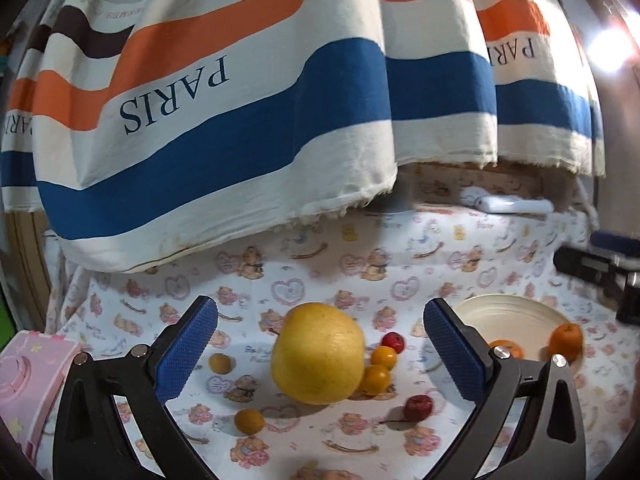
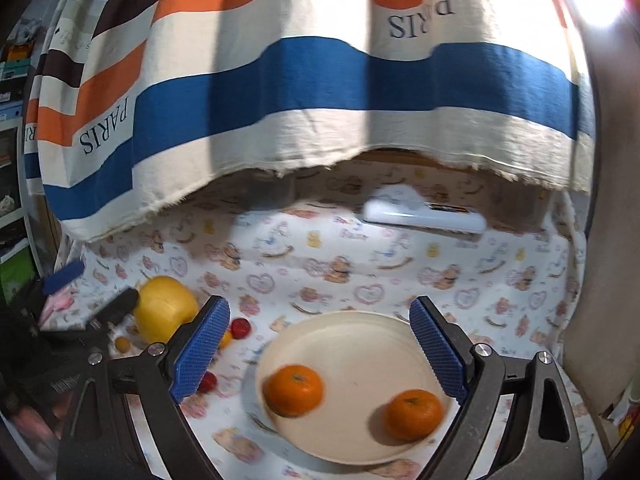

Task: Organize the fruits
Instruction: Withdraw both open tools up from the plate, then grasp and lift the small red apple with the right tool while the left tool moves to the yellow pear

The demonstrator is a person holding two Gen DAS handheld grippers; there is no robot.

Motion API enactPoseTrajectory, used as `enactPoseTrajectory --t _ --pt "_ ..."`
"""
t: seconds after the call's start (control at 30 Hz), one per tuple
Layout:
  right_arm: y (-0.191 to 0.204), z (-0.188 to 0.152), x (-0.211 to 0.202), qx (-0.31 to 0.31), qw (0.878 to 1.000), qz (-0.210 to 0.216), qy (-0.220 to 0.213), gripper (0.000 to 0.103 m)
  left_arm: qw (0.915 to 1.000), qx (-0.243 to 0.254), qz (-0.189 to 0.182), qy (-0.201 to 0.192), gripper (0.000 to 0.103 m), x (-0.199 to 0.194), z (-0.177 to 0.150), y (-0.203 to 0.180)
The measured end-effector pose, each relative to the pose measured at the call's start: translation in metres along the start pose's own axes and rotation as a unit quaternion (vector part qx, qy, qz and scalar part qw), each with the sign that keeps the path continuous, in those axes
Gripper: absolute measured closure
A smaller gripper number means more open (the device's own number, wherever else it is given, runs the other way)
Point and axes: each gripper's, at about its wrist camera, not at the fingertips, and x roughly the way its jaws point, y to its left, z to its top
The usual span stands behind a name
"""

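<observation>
A large yellow fruit [image 1: 318, 354] lies on the bear-print cloth straight ahead of my left gripper [image 1: 320, 306]. That gripper is open, and its blue pads [image 1: 188, 348] stand well apart from the fruit. Small orange fruits [image 1: 382, 368] and two small red ones [image 1: 418, 407] lie around it. My right gripper [image 2: 319, 308] is open and empty over a cream plate [image 2: 360, 344] that holds two mandarins [image 2: 293, 390] [image 2: 412, 414]. The right wrist view shows the yellow fruit [image 2: 166, 314] at the left, with a black finger [image 2: 120, 306] of the left gripper beside it.
A striped cloth printed PARIS [image 1: 240, 120] hangs low over the back of the table. A white device [image 2: 424, 218] lies under it at the back right. A pink toy box [image 1: 36, 372] sits at the left edge. A bright lamp [image 1: 608, 50] glares top right.
</observation>
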Motion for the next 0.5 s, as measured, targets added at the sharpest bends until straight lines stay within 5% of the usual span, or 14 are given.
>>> enactPoseTrajectory --t 0.33,0.5 --pt "0.015 0.006 0.032 0.067 0.998 0.004 0.007 0.01 0.999 -0.016 0.021 0.037 0.001 0.02 -0.003 0.014" --pt "0.033 -0.016 0.054 0.02 0.999 0.017 0.036 0.01 0.9959 -0.054 0.02 0.069 0.001 0.032 -0.005 0.031"
